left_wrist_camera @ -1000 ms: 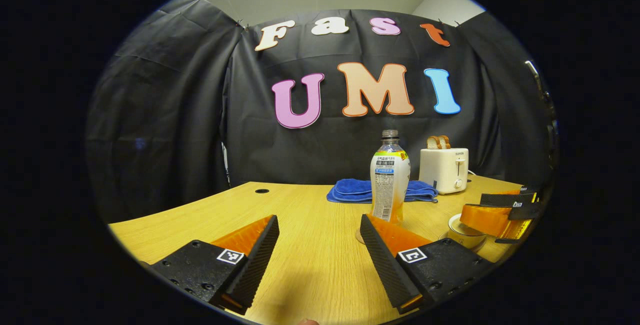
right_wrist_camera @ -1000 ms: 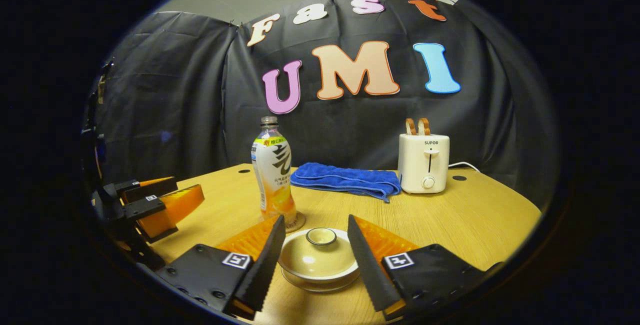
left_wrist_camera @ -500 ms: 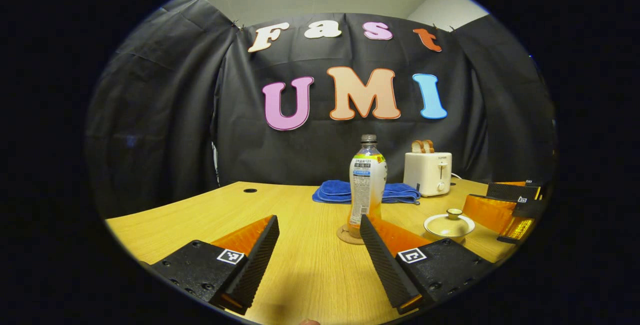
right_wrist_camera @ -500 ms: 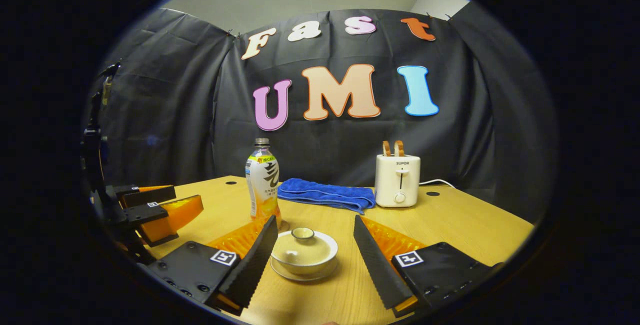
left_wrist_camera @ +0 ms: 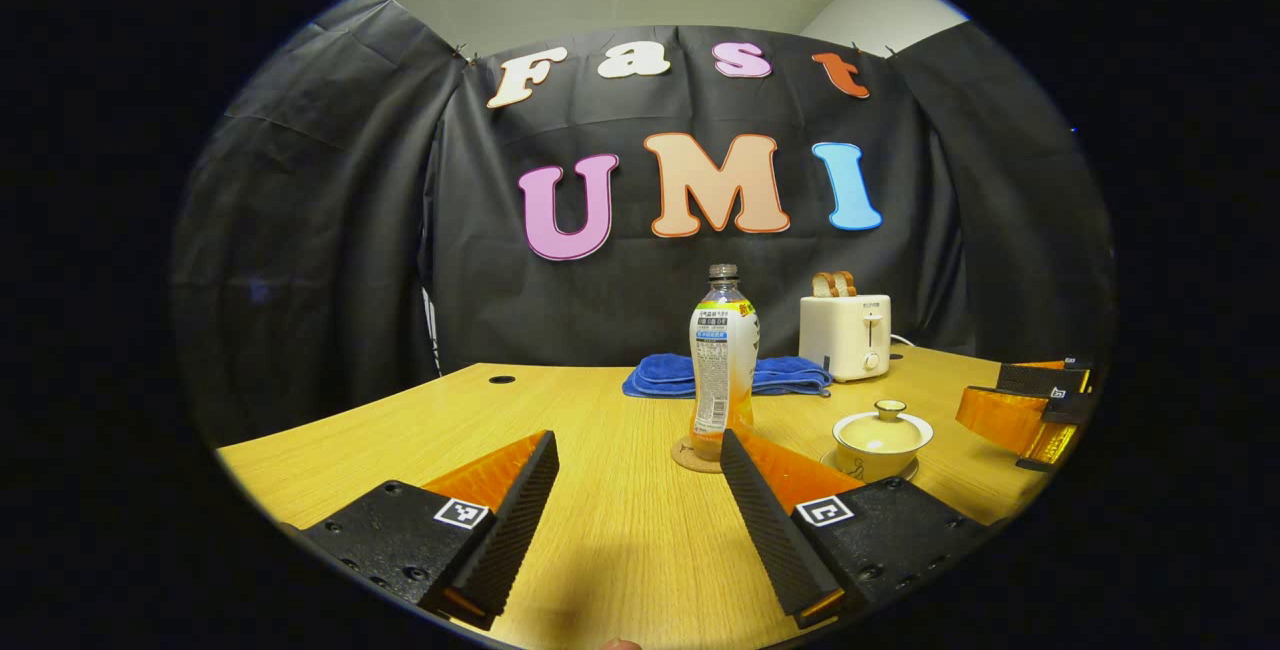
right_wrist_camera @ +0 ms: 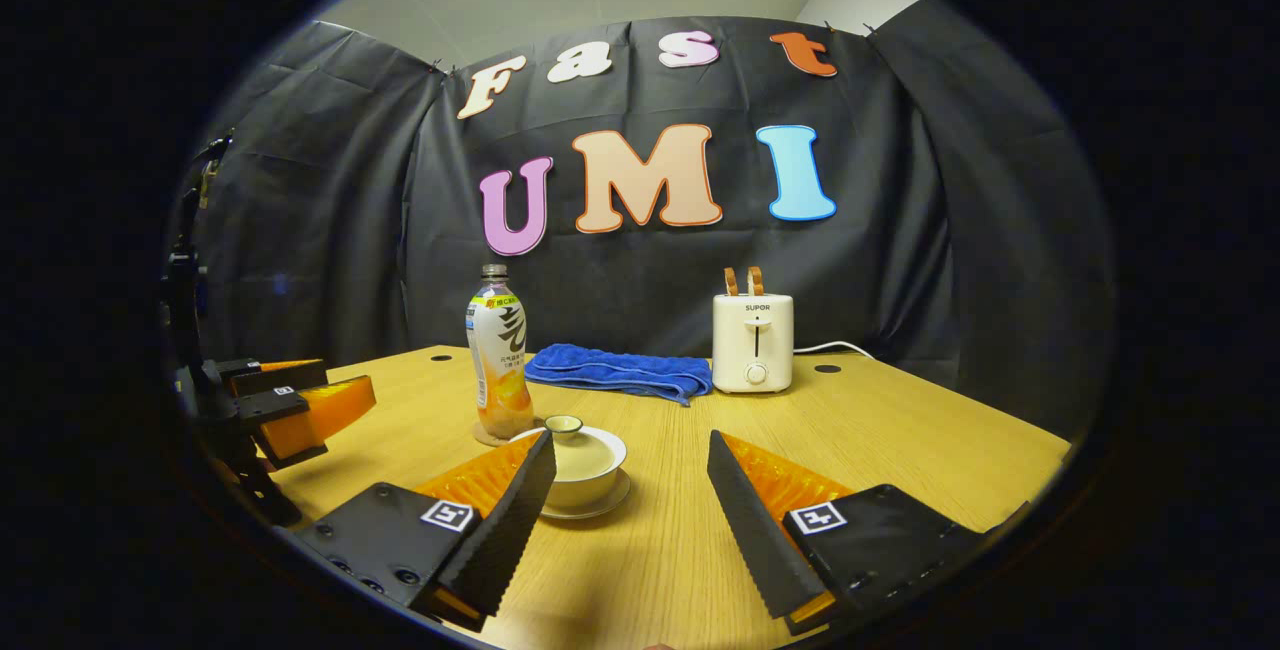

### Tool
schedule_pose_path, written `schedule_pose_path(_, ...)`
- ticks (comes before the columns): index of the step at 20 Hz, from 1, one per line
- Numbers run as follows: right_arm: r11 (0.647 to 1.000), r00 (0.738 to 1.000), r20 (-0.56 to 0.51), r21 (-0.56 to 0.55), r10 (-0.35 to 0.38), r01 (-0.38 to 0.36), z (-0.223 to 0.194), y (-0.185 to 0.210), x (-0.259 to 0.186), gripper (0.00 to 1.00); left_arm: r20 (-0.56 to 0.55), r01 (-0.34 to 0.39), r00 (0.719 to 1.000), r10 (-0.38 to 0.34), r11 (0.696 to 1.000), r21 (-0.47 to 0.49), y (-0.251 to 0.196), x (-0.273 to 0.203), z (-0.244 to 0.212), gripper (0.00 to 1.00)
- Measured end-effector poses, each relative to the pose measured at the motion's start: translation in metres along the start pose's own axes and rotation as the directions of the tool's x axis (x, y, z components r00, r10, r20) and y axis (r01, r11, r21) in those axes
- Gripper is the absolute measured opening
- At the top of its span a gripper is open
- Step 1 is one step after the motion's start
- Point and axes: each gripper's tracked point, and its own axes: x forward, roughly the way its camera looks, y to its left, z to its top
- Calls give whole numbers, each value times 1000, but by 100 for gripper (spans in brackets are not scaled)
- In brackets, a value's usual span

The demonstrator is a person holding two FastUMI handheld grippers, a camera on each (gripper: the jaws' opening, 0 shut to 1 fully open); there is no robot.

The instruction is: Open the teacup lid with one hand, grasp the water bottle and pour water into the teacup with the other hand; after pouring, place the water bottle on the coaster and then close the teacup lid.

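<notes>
Teacup (right_wrist_camera: 585,458), pale and lidded, sits on its saucer beside the upright water bottle (right_wrist_camera: 498,355); both grippers (left_wrist_camera: 637,520) (right_wrist_camera: 630,520) gape, holding nothing

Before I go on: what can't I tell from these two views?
- Water level in the teacup: its lid covers it in both views.
- Coaster: mostly under the bottle.
- Cup's near left side in the right gripper view: behind a finger.
- Bottle cap: too small to tell.
</notes>
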Motion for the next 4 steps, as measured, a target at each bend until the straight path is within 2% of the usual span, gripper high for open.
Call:
schedule_pose_path(1,1000,1000,7,0,-5,5,1,-1,-2,100,-1,0,1000,0,1000,0,0,-1,0,96)
schedule_pose_path(3,1000,999,23,2,-28,28,4,-5,-4,93,-1,1,1000,-1,1000,-5,0,-1,0,95)
schedule_pose_path(4,999,999,32,2,-43,43,5,-7,-4,93,-3,3,1000,-3,1000,-9,0,-1,-1,95)
